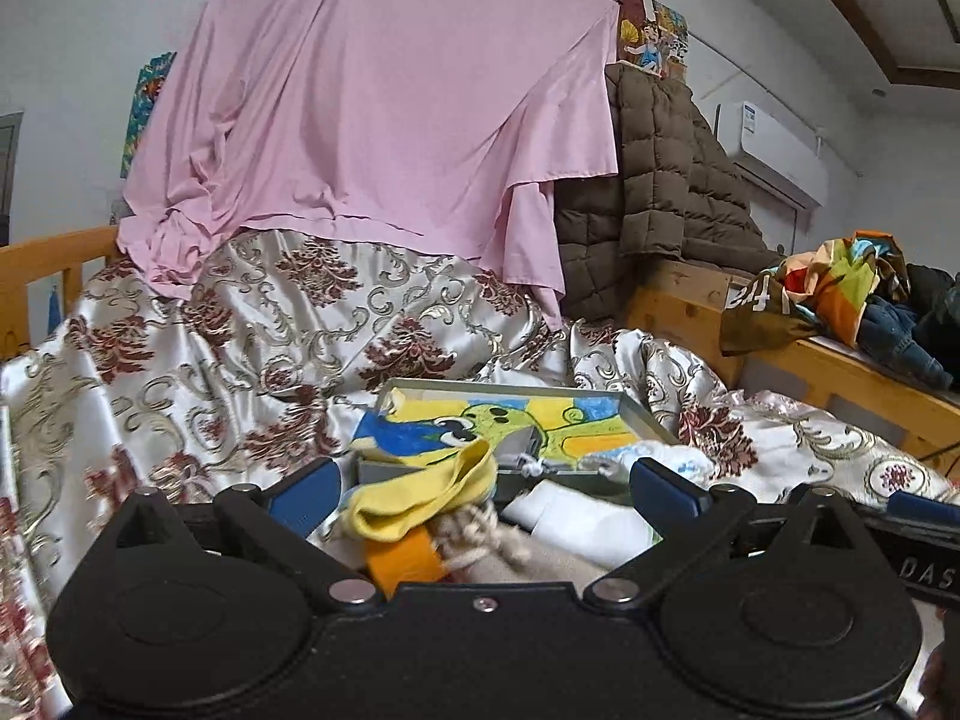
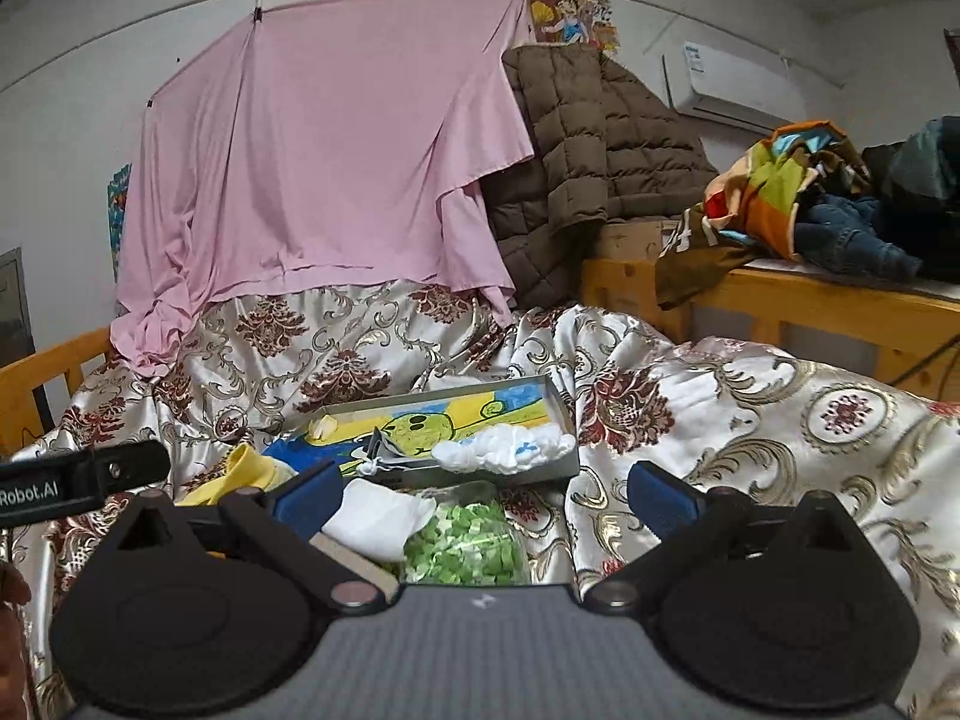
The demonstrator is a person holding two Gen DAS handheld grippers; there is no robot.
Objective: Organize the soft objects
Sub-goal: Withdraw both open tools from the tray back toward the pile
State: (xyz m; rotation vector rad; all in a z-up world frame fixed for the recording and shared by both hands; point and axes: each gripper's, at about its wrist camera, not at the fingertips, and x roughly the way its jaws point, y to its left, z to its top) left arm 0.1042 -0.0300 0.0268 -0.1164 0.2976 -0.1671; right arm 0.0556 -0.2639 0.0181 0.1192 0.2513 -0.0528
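Note:
In the left wrist view my left gripper point(image 1: 486, 492) stands open over a heap of soft things on the bed: a yellow sock point(image 1: 420, 498), an orange piece point(image 1: 402, 561), a beige knitted item point(image 1: 486, 534) and a white cloth point(image 1: 576, 519). None of them is gripped. Behind lies a shallow grey tray point(image 1: 645, 414) with a bright painted picture inside. My right gripper point(image 2: 486, 498) is open too, above the white cloth point(image 2: 378, 516) and a clear bag of green bits point(image 2: 465, 546). A fluffy white-and-blue sock point(image 2: 504, 450) lies in the tray point(image 2: 564, 420). The yellow sock point(image 2: 252, 471) lies at the left.
A floral satin bedspread point(image 2: 750, 420) covers the bed. A pink sheet point(image 1: 372, 114) hangs at the back beside a brown quilted jacket point(image 1: 666, 180). Wooden rails point(image 2: 810, 300) on the right carry a pile of clothes point(image 2: 840, 210). An air conditioner point(image 2: 726, 84) hangs on the wall.

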